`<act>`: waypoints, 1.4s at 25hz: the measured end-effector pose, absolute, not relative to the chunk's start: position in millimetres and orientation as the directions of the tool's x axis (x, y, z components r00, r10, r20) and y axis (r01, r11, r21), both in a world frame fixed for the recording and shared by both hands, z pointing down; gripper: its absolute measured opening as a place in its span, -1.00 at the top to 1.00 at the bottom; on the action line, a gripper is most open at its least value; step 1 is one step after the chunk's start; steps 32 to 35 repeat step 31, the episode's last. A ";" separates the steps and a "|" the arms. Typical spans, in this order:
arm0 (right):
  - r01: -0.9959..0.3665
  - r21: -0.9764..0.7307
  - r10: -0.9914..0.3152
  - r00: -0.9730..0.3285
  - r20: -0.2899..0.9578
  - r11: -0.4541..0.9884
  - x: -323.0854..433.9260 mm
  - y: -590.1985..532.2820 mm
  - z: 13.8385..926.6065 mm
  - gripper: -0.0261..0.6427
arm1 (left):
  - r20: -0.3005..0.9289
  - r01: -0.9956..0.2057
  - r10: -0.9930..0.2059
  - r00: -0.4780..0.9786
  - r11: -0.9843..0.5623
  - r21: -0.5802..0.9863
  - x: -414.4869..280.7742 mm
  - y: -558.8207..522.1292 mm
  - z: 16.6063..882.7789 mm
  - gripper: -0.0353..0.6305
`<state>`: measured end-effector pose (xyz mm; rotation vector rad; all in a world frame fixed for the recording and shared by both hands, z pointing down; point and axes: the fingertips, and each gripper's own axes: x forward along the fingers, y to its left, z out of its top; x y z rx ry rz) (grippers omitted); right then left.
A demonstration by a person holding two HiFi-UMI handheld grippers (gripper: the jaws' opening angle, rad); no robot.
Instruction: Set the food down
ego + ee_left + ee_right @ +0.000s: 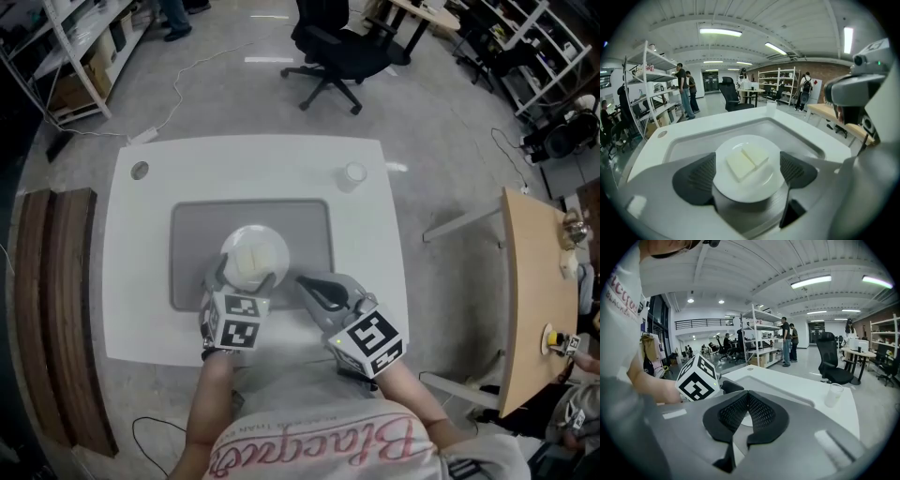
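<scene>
Left gripper at 6 o'clock of plate: jaws wide apart, flanking plate, not clamping. Food, two pale slabs, on plate on grey tray, white table. Right gripper at 4 o'clock: jaws together, empty. Cup at 1 o'clock, well apart

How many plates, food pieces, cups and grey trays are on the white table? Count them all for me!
Plate: 1
Food pieces: 2
Cup: 1
Grey tray: 1
Total: 5
</scene>
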<state>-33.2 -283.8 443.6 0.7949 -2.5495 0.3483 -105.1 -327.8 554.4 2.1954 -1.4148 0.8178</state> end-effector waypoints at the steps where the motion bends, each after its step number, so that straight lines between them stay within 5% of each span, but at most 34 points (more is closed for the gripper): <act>1: -0.578 -0.091 -0.474 -0.740 0.478 0.811 -36.4 -281.4 441.6 0.92 | 0.652 -0.912 -0.686 0.324 -0.408 0.023 -105.9 -325.3 546.5 -0.38; 11: -0.557 -0.024 -0.505 -0.769 0.393 0.830 -38.3 -259.8 417.8 0.92 | 0.558 -0.950 -0.795 0.237 -0.311 -0.039 -122.5 -295.5 491.9 0.73; 19: -0.531 -0.014 -0.490 -0.790 0.368 0.847 -29.2 -224.4 402.0 0.92 | 0.529 -0.956 -0.822 0.210 -0.285 -0.064 -111.8 -257.6 473.3 0.89; 35: -0.511 -0.015 -0.477 -0.812 0.337 0.860 -9.3 -161.0 389.1 0.92 | 0.456 -0.964 -0.869 0.193 -0.255 -0.078 -90.7 -196.5 430.8 0.89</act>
